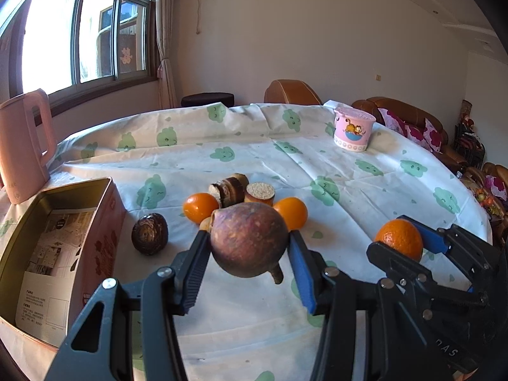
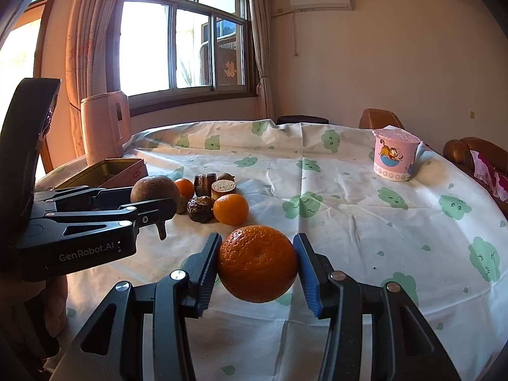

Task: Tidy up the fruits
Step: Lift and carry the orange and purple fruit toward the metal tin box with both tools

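My left gripper [image 1: 249, 238] is shut on a round brownish-purple fruit [image 1: 250, 244] with a short stalk, held over the tablecloth. From the right wrist view, that left gripper [image 2: 143, 198] and its brown fruit [image 2: 154, 189] sit at the left. My right gripper [image 2: 257, 244] is shut on a large orange [image 2: 257, 265]; it also shows at the right as the right gripper [image 1: 397, 236] with the orange [image 1: 400, 238]. Behind lie two small oranges [image 1: 200, 207] [image 1: 292, 212], a dark wrinkled fruit [image 1: 150, 233] and brown cut pieces [image 1: 230, 189].
An open pink tin box [image 1: 76, 185] with printed paper inside stands at the left, close to the left gripper. A pink kettle [image 1: 23, 146] rises behind it. A pink cartoon cup [image 1: 352, 130] sits far right on the round table's patterned cloth [image 1: 365, 190]. Sofas line the right.
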Tool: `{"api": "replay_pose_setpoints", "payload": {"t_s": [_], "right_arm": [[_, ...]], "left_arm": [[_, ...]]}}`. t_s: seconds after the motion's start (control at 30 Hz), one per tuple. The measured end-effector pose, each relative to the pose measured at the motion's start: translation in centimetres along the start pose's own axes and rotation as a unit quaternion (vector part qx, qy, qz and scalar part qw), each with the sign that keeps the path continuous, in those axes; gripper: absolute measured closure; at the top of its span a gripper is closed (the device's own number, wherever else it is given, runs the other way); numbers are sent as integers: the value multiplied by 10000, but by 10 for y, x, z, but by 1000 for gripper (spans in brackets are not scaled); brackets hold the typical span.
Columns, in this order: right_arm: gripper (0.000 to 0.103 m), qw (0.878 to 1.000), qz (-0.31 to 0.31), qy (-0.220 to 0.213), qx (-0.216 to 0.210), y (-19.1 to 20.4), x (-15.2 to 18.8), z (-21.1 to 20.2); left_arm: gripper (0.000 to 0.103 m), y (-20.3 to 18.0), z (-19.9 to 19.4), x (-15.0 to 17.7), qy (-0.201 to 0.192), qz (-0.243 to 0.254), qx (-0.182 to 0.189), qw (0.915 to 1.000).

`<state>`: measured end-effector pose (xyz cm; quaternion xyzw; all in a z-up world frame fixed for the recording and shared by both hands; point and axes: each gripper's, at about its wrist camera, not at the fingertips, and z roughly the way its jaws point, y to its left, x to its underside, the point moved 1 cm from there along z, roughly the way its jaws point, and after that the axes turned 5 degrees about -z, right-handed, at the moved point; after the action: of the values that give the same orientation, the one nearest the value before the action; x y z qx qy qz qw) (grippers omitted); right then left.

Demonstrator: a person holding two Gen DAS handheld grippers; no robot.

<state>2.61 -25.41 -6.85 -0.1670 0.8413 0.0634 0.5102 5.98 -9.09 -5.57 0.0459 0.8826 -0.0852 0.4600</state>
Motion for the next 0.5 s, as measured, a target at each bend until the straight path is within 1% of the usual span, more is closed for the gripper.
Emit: {"api": "replay_pose_setpoints", "payload": {"t_s": [0.23,0.5], "right_arm": [[54,10000,-43,-79,-1,4,-1,-2],[54,9998,-89,-169,-22,8,-3,-5]], "left_arm": [[51,0,-9,1,-253,29,-146,9996],[51,5,-17,2,-434,1,-280,9987]]}}
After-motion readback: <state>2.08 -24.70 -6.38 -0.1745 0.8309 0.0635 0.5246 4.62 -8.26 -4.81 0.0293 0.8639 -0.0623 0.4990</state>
